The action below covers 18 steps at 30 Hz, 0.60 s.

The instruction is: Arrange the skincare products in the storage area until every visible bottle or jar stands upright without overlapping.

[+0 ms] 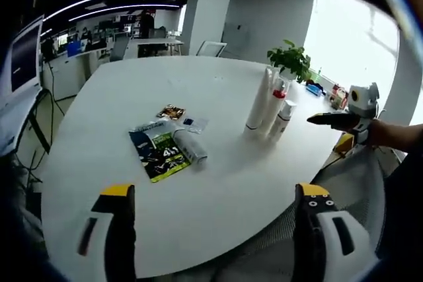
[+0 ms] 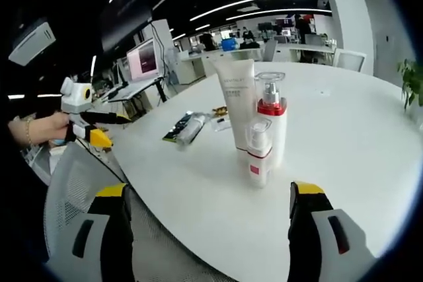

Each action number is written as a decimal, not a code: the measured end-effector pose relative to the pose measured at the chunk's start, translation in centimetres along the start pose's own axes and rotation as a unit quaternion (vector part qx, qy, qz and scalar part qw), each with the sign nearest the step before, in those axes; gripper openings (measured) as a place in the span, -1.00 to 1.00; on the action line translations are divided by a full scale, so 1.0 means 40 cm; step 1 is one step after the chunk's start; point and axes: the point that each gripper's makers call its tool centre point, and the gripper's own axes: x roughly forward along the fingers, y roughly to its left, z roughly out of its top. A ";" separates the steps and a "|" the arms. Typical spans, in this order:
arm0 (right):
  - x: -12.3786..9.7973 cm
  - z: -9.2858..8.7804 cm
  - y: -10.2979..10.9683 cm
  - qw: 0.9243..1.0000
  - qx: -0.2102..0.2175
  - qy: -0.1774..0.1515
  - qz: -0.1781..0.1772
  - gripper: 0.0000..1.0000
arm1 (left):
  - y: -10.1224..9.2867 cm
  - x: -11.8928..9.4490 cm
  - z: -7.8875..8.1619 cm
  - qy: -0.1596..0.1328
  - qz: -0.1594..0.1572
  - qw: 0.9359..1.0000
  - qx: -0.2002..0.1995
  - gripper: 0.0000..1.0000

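**Still one bottle down beside the pouch**

Clearly the tall white tube (image 2: 236, 100) is my landmark: it stands upright on the white table (image 1: 218, 203), with the red-collared pump bottle (image 2: 270, 113) touching or just beside it and the small pump bottle (image 2: 258, 153) in front, nearest my right gripper (image 2: 205, 239). All three are upright in the right gripper view; whether they touch one another I cannot tell. Well apart from the tube, across bare tabletop, a silver-grey bottle (image 1: 190, 148) lies on its side against a dark green pouch (image 1: 156, 154), with small sachets (image 1: 173, 113) just beyond.

That lying bottle looks like smooth, rigid plastic, probably light and likely to roll or slip. I would take it across the middle of its body, then tip it onto its base.

My left gripper (image 1: 215, 232) has its jaws spread wide, holding nothing; my right is the same.

Room is generous: bare table lies between the tube and the pouch. The standing trio is top-heavy and sits near the table's curved edge, above a mesh chair (image 2: 79, 183), so I would approach from the open side.
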 end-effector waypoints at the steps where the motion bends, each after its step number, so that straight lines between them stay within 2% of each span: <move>1: 0.000 -0.001 0.000 1.000 -0.001 0.000 0.001 0.99 | 0.001 0.001 -0.001 0.002 0.000 1.000 0.002 0.90; 13: 0.001 -0.009 0.010 1.000 -0.006 0.005 0.008 0.97 | 0.012 0.033 -0.004 0.022 0.005 1.000 0.004 0.84; 18: 0.002 -0.007 0.008 1.000 -0.005 0.005 0.006 0.97 | 0.020 0.047 0.003 0.030 0.018 0.999 -0.006 0.80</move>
